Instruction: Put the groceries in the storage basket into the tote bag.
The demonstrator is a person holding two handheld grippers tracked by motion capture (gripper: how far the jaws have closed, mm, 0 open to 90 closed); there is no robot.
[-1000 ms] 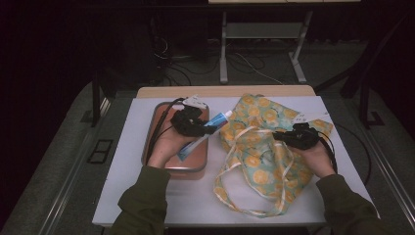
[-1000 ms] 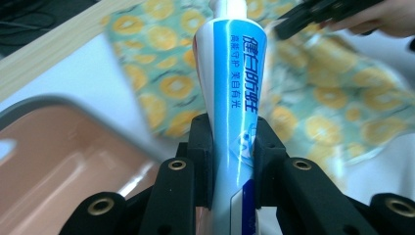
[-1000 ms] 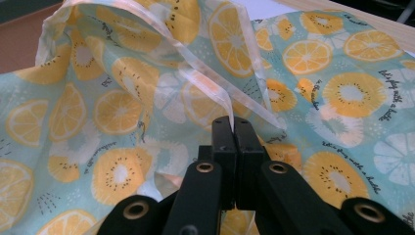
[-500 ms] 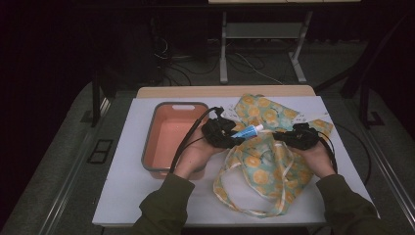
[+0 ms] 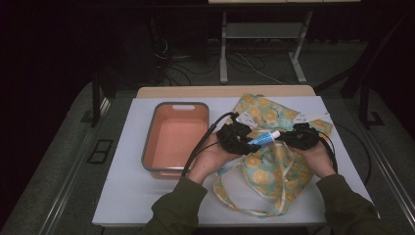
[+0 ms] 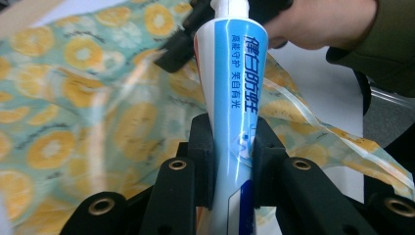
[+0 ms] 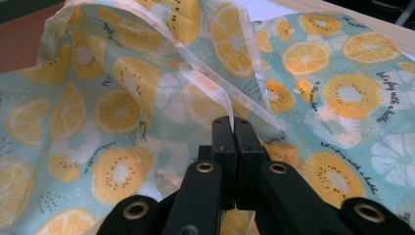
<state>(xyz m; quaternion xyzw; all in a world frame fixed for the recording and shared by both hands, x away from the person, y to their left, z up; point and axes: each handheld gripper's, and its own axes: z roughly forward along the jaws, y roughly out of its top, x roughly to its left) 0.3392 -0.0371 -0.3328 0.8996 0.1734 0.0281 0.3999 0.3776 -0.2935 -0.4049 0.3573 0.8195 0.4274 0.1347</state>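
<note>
A blue and white toothpaste tube is clamped between the jaws of my left gripper, cap end pointing away. In the high view that left gripper holds the tube above the citrus-print cloth bag, with the cap close to my right gripper. My right gripper is shut on the bag's pale edge strip and lifts it, so the cloth stands up in a fold.
An orange tray with a grey rim sits to the left of the hands on the white table top. The bag's long straps trail toward the front edge. Cables run from the grippers.
My left gripper has carried the toothpaste tube rightward from over the orange tray to above the bag, next to my right gripper. The right gripper has stayed put.
</note>
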